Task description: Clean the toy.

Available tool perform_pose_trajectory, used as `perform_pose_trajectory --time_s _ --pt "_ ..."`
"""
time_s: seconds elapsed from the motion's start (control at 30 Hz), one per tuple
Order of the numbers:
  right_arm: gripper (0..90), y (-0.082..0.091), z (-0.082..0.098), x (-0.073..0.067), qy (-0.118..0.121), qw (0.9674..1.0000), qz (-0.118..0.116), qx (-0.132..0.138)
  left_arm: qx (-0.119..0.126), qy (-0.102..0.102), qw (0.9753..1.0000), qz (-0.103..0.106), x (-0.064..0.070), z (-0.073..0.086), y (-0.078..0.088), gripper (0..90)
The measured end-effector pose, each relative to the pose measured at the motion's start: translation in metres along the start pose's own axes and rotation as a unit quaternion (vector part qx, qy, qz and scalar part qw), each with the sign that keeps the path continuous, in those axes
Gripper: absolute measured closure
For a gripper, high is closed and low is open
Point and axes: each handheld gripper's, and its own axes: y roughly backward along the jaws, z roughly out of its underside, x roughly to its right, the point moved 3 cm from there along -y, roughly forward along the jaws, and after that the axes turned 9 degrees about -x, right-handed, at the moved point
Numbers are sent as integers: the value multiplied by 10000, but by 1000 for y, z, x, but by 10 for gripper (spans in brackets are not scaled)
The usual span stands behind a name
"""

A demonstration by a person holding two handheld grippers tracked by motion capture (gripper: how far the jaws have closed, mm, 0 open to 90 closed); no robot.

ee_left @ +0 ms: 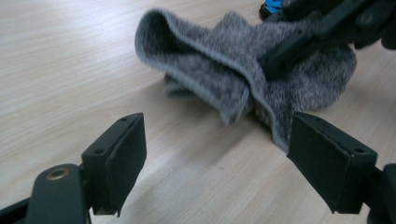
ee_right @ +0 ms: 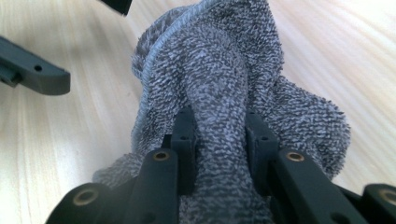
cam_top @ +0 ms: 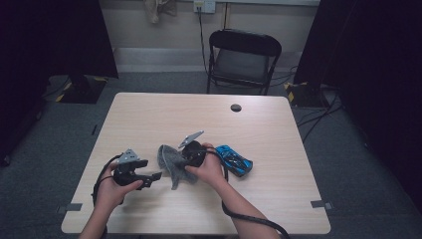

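Observation:
A grey terry cloth (cam_top: pixel 169 162) lies bunched on the light wooden table (cam_top: pixel 199 119), just left of the middle near the front. My right gripper (cam_top: pixel 181 163) reaches into it from the right. In the right gripper view its two black jaws pinch a fold of the cloth (ee_right: pixel 224 60) between the pads, so my right gripper (ee_right: pixel 219 130) is shut on it. My left gripper (cam_top: pixel 151 179) is held a little left of the cloth, pointing at it. Its jaws stand wide apart with nothing between them (ee_left: pixel 217 158), and the cloth (ee_left: pixel 219 60) lies just beyond them.
A blue toy car (cam_top: pixel 233 160) sits right of my right hand. A round cable hole (cam_top: pixel 236 107) is near the table's far edge. A black folding chair (cam_top: pixel 244 55) stands beyond the table. Cables trail from both grippers over the front edge.

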Motion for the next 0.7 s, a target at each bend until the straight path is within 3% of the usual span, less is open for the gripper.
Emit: perform_pose_trajectory --time_s 0.07,0.17,0.2,0.23,0.27,0.3,0.4,0.43,0.53,0.57,0.6,0.7 --pt "678 -4 -2 -4 44 10000 -5 -24 20 12 10000 -26 0 0 1 191" --pt "544 -6 -3 -7 142 9998 9 -112 25 -2 10000 -7 0 -1 1 191" --pt "544 -6 -3 -7 142 9998 9 -112 25 -2 10000 -7 0 -1 1 191" --pt "475 -2 -2 -7 211 9997 54 -55 10 -22 10000 -5 1 -1 0 191" --pt "475 -2 -2 -7 211 9997 54 -55 10 -22 10000 -5 1 -1 0 191" --pt "391 5 -1 -4 182 9998 51 -9 2 -40 10000 7 2 -2 -2 191" --pt "346 14 1 0 87 9999 -82 99 19 -48 10000 42 3 -3 -3 192" --pt "317 26 4 4 123 9998 37 169 35 -69 10000 58 5 -4 -5 199" --pt "300 40 10 9 125 9995 17 287 25 -107 9999 68 7 -5 -6 199" --pt "288 51 17 16 27 9993 176 328 12 -112 9999 73 8 -5 -7 199" --pt "288 51 17 16 27 9993 176 328 24 -112 9999 89 9 -6 -7 199" --pt "275 67 34 32 -333 9978 471 335 25 -141 9999 89 11 -7 -8 198"
